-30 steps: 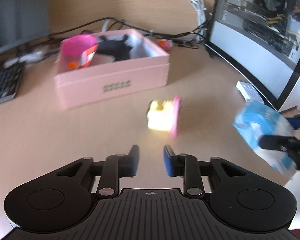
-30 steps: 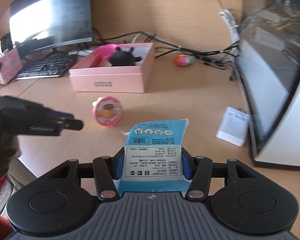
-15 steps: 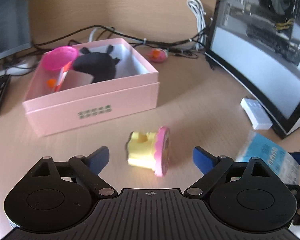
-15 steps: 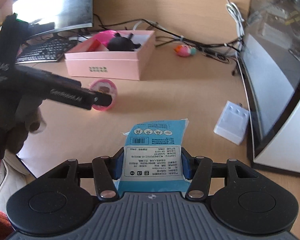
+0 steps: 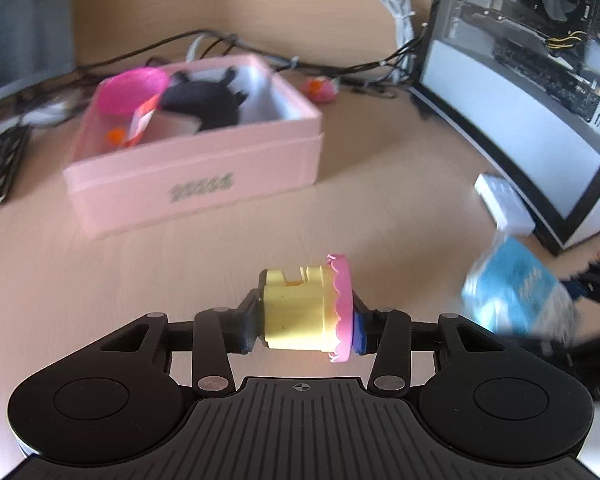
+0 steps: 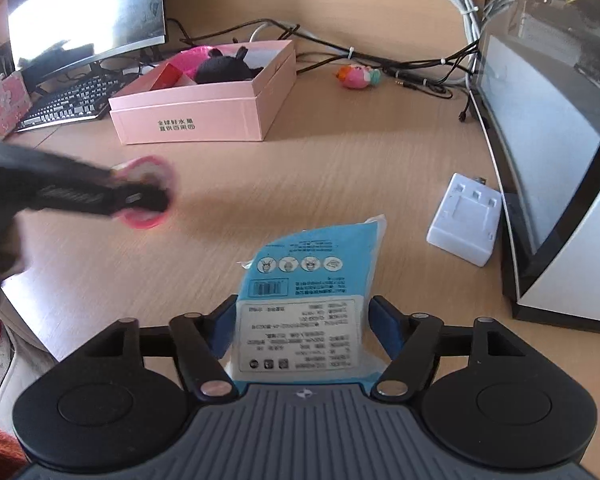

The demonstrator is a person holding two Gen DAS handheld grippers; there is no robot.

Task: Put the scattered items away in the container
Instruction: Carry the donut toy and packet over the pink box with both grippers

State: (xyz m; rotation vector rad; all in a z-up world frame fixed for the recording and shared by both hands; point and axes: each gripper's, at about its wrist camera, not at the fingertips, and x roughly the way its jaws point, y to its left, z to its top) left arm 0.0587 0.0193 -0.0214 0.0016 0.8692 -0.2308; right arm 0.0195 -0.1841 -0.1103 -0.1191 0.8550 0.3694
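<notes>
The yellow toy with a scalloped pink cap [image 5: 306, 312] lies on its side between the pads of the left hand-held gripper [image 5: 302, 332], which is clamped on it, one pad on the yellow base, the other on the pink cap. Whether the toy is clear of the worktop [image 5: 140, 280] cannot be told. In the right wrist view the same toy is a pink blur behind the dark, smeared left finger.

The blue tissue packet [image 6: 304, 304] sits between the fingers of the right hand-held gripper [image 6: 302, 332]; its lower end is hidden behind the gripper body. The jaws are opening, the right pad already stands off the packet's edge, and whether the left pad touches it is unclear. In the left wrist view the packet is a blur at the right edge.

The pink box [image 6: 204, 108] stands open farther back, near the cables [image 6: 380, 64]. Inside, a black plush [image 6: 224, 68] and a magenta bowl [image 5: 134, 88] show only in part over the wall; the rest of the contents is hard to make out. Bare worktop lies between both grippers and the box.

A white adapter [image 6: 464, 220] lies just beside the curved monitor [image 6: 540, 140], which hems in the right side. A small pink toy [image 6: 358, 76] lies by the cables. A keyboard [image 6: 68, 104] is cut off at the left.
</notes>
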